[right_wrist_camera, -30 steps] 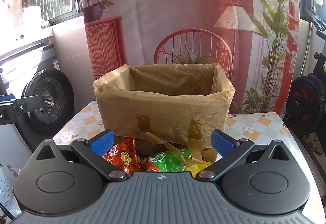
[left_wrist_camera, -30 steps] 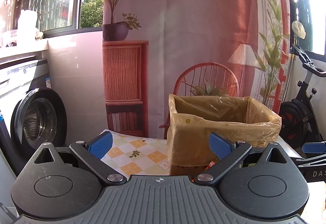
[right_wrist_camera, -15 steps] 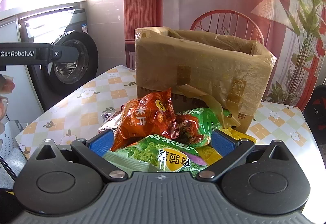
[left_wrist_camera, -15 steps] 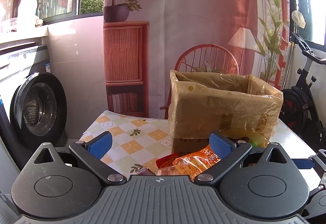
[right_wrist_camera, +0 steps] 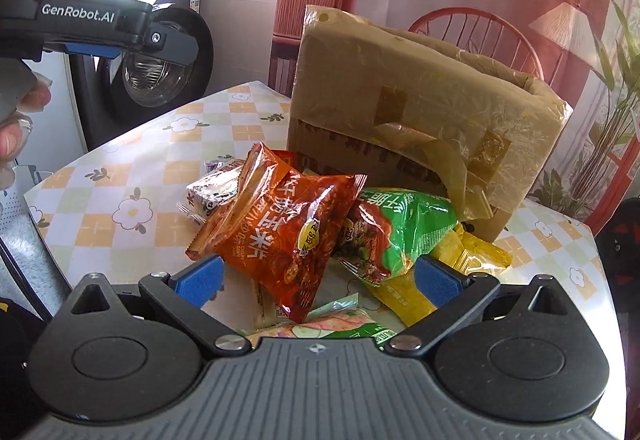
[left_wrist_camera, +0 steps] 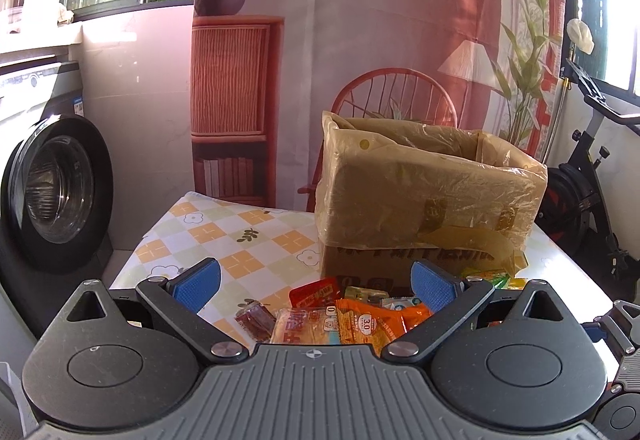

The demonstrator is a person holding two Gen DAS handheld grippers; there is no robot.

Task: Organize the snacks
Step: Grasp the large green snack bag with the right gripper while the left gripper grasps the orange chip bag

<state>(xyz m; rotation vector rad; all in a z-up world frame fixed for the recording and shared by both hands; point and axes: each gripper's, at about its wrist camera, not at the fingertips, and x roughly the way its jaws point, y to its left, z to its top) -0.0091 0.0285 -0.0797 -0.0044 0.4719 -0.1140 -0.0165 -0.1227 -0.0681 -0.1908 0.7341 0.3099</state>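
Your right claw: wide, empty, straddling red chip bag just ahead, likely lining up first pick. Green bag touching it, toward right finger. Your left claw: wide, empty, above small packets on table. Beyond pile: lined box, open-topped, probably destination.

Washing machine far left, round door w/ dark rim, facing the table. Table has checked cloth, orange/green squares w/ flower print. Behind it, printed backdrop w/ cabinet, lamp & plants. Red wire-back chair just beyond table's far edge. Exercise bike far right, by bright window.
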